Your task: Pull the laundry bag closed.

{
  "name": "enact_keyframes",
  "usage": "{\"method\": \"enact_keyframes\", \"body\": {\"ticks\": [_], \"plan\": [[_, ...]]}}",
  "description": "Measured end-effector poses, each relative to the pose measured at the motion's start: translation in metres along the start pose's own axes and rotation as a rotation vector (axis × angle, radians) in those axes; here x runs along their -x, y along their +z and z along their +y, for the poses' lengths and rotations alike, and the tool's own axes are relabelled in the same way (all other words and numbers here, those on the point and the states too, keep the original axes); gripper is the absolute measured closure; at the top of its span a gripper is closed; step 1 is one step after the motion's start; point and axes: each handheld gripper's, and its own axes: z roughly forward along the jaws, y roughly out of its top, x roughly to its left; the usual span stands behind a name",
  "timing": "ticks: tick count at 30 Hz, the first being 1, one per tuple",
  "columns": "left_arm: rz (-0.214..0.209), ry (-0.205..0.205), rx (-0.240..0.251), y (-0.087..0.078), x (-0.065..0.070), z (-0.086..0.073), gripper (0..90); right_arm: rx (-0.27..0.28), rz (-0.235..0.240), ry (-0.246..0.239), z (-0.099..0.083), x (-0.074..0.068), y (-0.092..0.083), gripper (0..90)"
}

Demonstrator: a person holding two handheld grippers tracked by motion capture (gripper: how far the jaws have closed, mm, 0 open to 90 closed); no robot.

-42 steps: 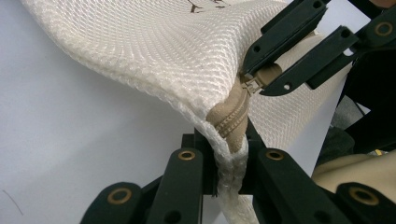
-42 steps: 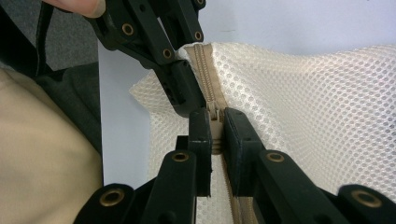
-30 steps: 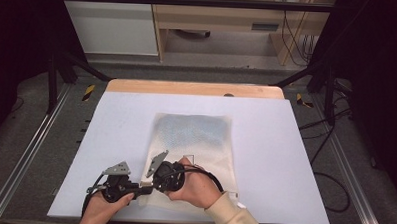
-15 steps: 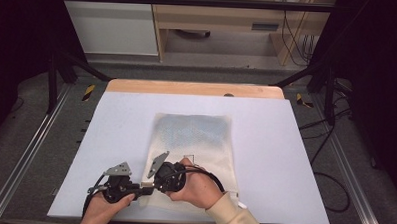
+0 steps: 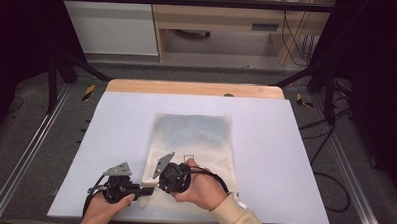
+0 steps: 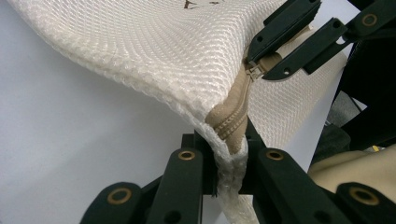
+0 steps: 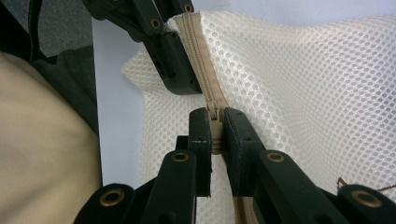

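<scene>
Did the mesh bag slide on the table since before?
No. The mesh bag lies at the same spot on the white table; its far edge sits equally short of the wooden strip.

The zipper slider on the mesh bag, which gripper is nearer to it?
Right. The right gripper is clamped on the zipper slider; the left gripper pinches the bag's corner further along.

Probably a lab, black frame (image 5: 68, 62), floor rails (image 5: 24, 161), cables (image 5: 294, 35)

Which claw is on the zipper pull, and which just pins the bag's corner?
The right claw is shut on the zipper pull. The left claw only clamps the mesh bag at its corner, on the zipper's end.
</scene>
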Motion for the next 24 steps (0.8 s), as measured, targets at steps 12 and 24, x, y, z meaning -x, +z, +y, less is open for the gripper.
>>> {"method": "enact_keyframes", "body": {"ticks": [12, 24], "plan": [[-0.005, 0.000, -0.002, 0.000, 0.000, 0.000, 83.2, -0.002, -0.015, 0.023, -0.013, 0.002, -0.006, 82.0], [-0.013, 0.000, -0.006, 0.002, 0.002, -0.001, 83.2, 0.004, -0.026, 0.045, -0.026, 0.004, -0.013, 82.0]]}}
